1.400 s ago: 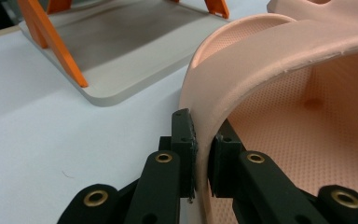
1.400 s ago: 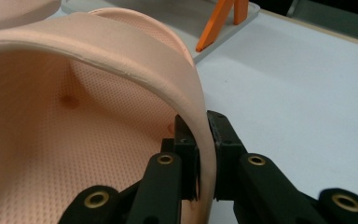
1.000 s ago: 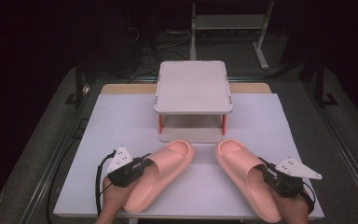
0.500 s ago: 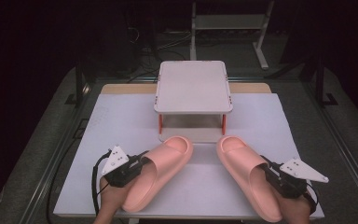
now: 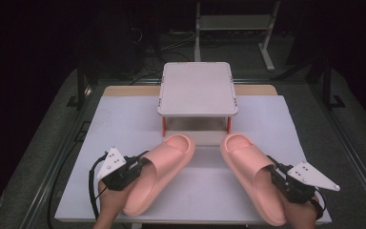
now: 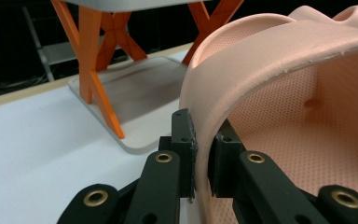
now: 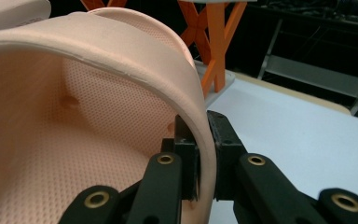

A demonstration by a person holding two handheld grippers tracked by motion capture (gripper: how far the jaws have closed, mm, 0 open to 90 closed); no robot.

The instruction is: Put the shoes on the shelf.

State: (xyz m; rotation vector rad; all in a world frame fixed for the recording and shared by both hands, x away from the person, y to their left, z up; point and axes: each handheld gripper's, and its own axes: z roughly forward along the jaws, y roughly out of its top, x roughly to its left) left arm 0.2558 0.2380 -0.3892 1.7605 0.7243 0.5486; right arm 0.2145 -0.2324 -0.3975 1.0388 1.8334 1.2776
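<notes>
Two pink foam slippers lie on the white table sheet, toes toward a small shelf. My left gripper (image 5: 134,168) is shut on the outer side wall of the left slipper (image 5: 159,168); in the left gripper view its jaws pinch the slipper's rim (image 6: 205,140) between the pads. On the other side, my right gripper (image 5: 277,177) is shut on the outer side wall of the right slipper (image 5: 252,172), and the right gripper view has the rim (image 7: 204,140) clamped between the jaws. Both slippers' toes sit close to the low shelf (image 5: 198,88) with orange legs.
The shelf has a grey top and a lower plate (image 6: 135,93) between orange crossed legs (image 6: 93,60). The white sheet (image 5: 119,119) covers the table; dark floor and a metal stand (image 5: 233,21) lie beyond the far edge.
Both slippers have slid forward toward the shelf with the grippers holding them, and their toes have swung inward. The grips have not changed.
</notes>
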